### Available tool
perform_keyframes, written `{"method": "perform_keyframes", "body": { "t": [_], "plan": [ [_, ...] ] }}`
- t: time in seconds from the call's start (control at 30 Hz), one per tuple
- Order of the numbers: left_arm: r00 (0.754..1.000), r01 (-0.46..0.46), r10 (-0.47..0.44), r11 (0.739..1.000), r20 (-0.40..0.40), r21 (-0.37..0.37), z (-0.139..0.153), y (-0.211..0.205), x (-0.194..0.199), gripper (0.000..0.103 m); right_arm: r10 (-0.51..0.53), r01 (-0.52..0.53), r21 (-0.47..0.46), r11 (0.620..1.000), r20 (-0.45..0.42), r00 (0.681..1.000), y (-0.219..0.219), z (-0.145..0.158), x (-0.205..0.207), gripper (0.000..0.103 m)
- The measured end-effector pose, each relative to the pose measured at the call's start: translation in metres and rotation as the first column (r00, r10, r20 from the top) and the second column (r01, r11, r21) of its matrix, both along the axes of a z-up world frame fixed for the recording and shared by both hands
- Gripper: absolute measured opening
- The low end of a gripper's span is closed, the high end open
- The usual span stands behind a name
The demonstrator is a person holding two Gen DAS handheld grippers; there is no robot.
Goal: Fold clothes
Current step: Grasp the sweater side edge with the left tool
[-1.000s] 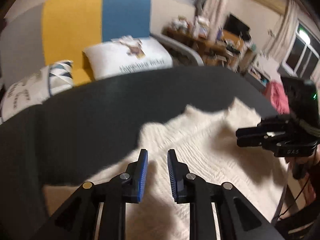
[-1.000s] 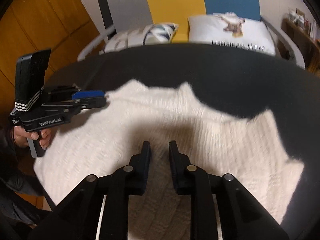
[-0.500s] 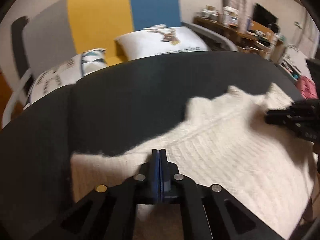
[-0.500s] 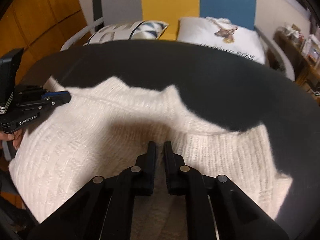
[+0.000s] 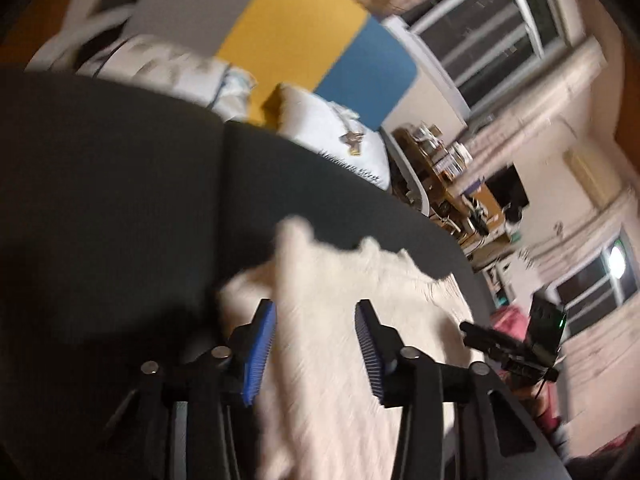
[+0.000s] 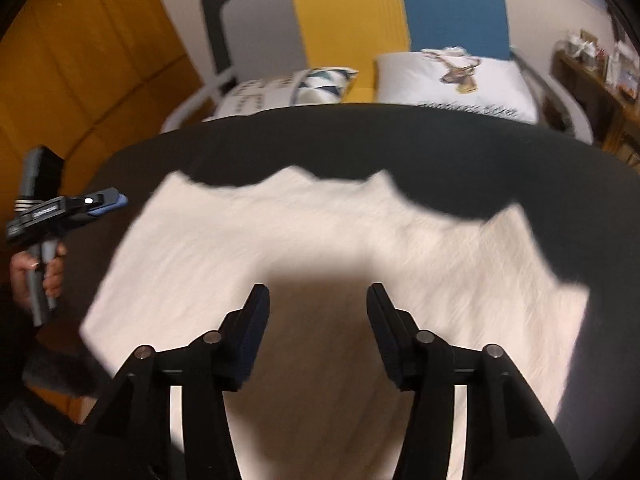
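Note:
A cream knit sweater (image 6: 320, 232) lies spread flat on the black table (image 6: 440, 152). My right gripper (image 6: 318, 312) hovers open over its near middle and casts a shadow on the knit; nothing is between its fingers. My left gripper (image 5: 314, 344) is open too, its blue pads (image 5: 260, 352) wide apart above the sweater (image 5: 340, 320), in a tilted and blurred view. In the right wrist view the left gripper (image 6: 80, 208) sits just off the sweater's left edge, held by a hand (image 6: 44, 272). The right gripper (image 5: 504, 348) shows at the sweater's far side in the left wrist view.
Behind the table stands a sofa with a grey, yellow and blue back (image 6: 380, 20) and two printed pillows (image 6: 452, 80). An orange wall (image 6: 80, 60) is on the left. A cluttered wooden shelf (image 5: 448, 172) and windows (image 5: 492, 40) are on the right.
Both grippers were shut half a second ago and now stand wide open. The left gripper has rolled sideways and drawn back to the sweater's left edge. The sweater lies flatter.

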State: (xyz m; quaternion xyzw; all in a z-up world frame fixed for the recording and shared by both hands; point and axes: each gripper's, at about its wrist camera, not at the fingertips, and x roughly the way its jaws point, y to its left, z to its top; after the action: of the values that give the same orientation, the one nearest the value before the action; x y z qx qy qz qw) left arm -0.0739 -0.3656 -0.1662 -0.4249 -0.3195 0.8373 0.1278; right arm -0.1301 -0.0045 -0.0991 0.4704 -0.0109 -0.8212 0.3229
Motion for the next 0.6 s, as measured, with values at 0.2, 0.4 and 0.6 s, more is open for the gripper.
{"method": "perform_keyframes", "body": {
  "t": [0.2,0.4,0.6],
  "plan": [
    [0.997,0.001,-0.011,0.992,0.081,0.123,-0.028,-0.007,0.029,0.057,0.009,-0.002,-0.084,0.996,0.090,0.996,-0.003,-0.011,0.044,0.054],
    [0.989,0.035,-0.054,0.989,0.140,0.141,-0.047,0.007,0.018,0.059,-0.043,0.059,-0.125,0.990,0.122,0.992,0.001,-0.009,0.062,0.054],
    [0.983,0.060,-0.087,0.984,0.161,0.165,-0.058,0.017,0.001,0.059,-0.059,0.071,-0.094,0.993,0.116,0.991,0.001,-0.004,0.067,0.054]
  ]
}}
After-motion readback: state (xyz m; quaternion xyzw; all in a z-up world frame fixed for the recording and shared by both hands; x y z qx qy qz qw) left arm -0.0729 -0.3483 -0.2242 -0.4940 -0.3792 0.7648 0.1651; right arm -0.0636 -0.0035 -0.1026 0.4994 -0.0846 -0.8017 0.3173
